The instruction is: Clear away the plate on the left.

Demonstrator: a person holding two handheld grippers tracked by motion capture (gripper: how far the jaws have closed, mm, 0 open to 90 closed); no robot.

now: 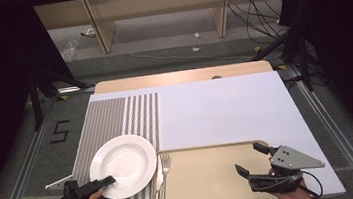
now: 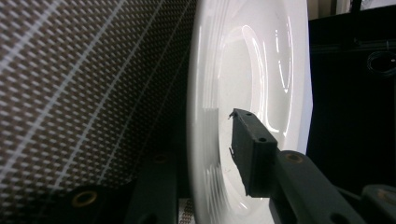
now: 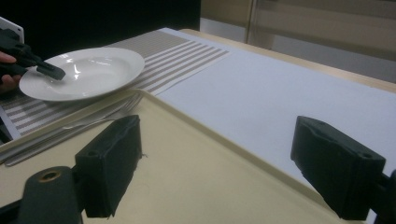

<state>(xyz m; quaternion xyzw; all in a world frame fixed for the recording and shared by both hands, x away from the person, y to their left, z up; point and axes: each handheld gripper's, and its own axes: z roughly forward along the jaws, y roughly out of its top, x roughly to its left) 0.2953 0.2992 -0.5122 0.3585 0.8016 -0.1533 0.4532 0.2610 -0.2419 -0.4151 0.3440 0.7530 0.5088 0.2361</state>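
Note:
A white deep plate (image 1: 124, 163) lies on a striped placemat (image 1: 116, 116) at the near left. My left gripper (image 1: 109, 180) comes in from the plate's near edge. In the left gripper view one jaw lies on the plate's (image 2: 261, 70) inner slope and the other reaches under its rim, so the gripper (image 2: 201, 154) is shut on the rim. The right gripper view shows that jaw resting on the plate (image 3: 88, 70). My right gripper (image 1: 249, 157) stands open over the near right part of a beige tray (image 1: 205, 147), with nothing between its jaws (image 3: 217, 163).
A fork (image 1: 164, 164) and another piece of cutlery lie along the tray's left edge, next to the plate. A white board (image 1: 226, 109) covers the table beyond the tray. The floor past the table holds cables and wooden furniture legs.

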